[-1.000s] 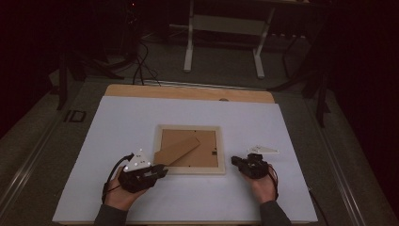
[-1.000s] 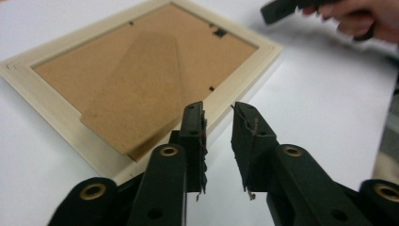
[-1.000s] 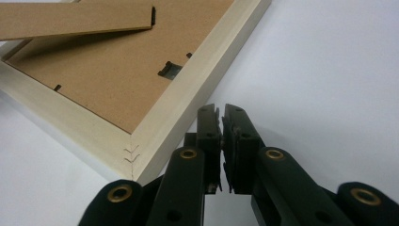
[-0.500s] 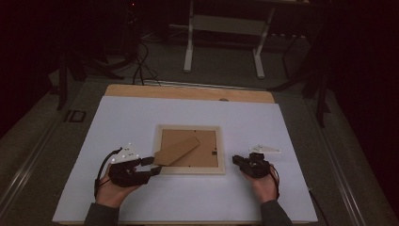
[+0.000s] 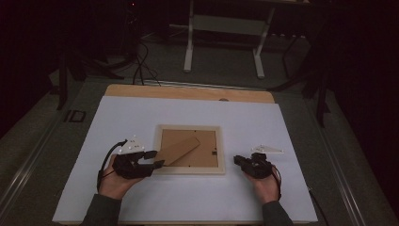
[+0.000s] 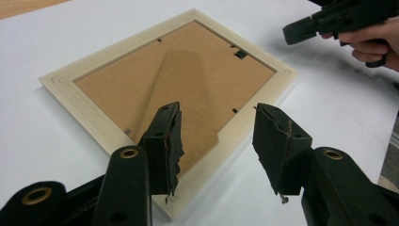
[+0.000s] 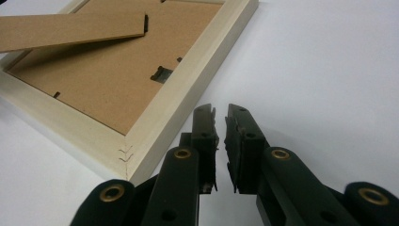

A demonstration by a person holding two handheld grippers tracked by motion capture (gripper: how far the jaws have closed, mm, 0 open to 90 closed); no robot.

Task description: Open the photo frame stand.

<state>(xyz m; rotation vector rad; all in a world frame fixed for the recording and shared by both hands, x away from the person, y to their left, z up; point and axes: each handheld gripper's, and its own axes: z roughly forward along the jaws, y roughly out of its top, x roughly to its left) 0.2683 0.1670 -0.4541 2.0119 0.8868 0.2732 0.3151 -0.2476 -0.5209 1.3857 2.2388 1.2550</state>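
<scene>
A pale wooden picture frame (image 5: 189, 149) lies face down on the white table top, its brown backboard (image 6: 188, 70) up. A cardboard stand flap (image 5: 176, 151) is lifted off the backboard (image 7: 70, 30). My left gripper (image 5: 156, 158) is at the frame's near left corner, open, its jaws (image 6: 216, 141) spread over that corner and touching nothing. My right gripper (image 5: 236, 161) rests just right of the frame's near right corner (image 7: 123, 155). Its jaws (image 7: 220, 129) are closed to a thin slit with nothing between them. The right gripper also appears far off (image 6: 329, 21) in the left gripper view.
A white sheet (image 5: 141, 113) covers the table, with a strip of bare wood (image 5: 188, 93) along the far edge. Beyond it stand a desk's white legs (image 5: 190, 42) and dark cables (image 5: 141, 61) on the floor.
My left gripper has slid a little left and turned its jaws toward the frame's near left corner. The right gripper has stayed almost still beside the frame.
</scene>
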